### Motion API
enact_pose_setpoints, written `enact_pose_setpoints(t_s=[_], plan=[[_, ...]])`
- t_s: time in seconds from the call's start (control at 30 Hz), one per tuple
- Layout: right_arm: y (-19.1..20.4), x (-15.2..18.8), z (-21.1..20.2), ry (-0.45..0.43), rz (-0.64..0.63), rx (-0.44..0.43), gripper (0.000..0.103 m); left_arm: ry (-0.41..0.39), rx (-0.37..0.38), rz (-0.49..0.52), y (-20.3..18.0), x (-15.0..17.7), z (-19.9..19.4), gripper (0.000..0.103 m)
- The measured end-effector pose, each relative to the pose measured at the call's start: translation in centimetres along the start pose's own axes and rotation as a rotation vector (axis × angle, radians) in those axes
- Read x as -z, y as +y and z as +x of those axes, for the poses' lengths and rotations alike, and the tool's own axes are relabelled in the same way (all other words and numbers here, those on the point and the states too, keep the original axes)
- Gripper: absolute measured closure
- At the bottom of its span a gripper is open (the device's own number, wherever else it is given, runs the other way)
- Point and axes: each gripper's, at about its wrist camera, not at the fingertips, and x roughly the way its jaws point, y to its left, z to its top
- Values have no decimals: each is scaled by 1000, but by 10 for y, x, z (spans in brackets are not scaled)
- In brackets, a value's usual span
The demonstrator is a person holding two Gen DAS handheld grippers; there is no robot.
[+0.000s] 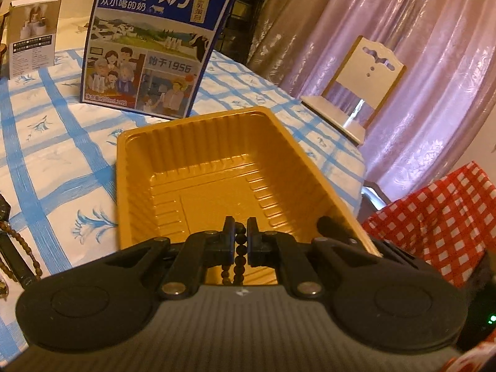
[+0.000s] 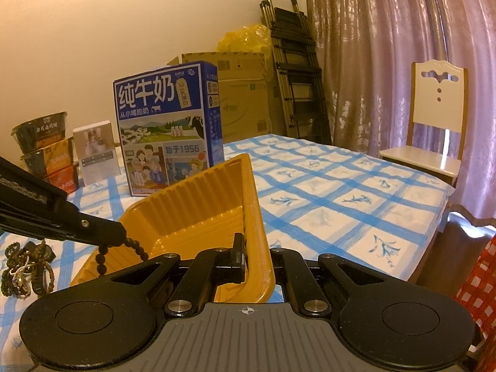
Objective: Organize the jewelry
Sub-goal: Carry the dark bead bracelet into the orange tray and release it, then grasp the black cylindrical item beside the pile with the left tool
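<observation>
My left gripper is shut on a dark brown bead bracelet and holds it over the near end of the empty gold plastic tray. In the right wrist view the left gripper comes in from the left with the bead bracelet hanging from its tip over the tray. My right gripper is shut on the near wall of the gold tray and holds it tilted. A pile of other bead jewelry lies on the table at the left.
A blue milk carton box stands behind the tray on the blue checked tablecloth. A small white box and stacked noodle bowls stand at the back left. A white chair and a red checked cloth are at the right.
</observation>
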Motion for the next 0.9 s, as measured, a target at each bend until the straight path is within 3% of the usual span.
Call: enact_pose_setpoints(t_s=[0.17, 0.4, 0.57, 0.9], plan=[[0, 0, 0, 0, 0, 1, 98, -3, -18, -12, 5, -2, 3, 94], [-3, 1, 1, 4, 8, 2, 98, -43, -58, 17, 11, 0, -14, 74], [-4, 1, 2, 6, 12, 4, 98, -84, -152, 54, 27, 8, -41, 69], [-3, 2, 1, 5, 10, 7, 98, -99, -331, 19, 84, 34, -92, 66]])
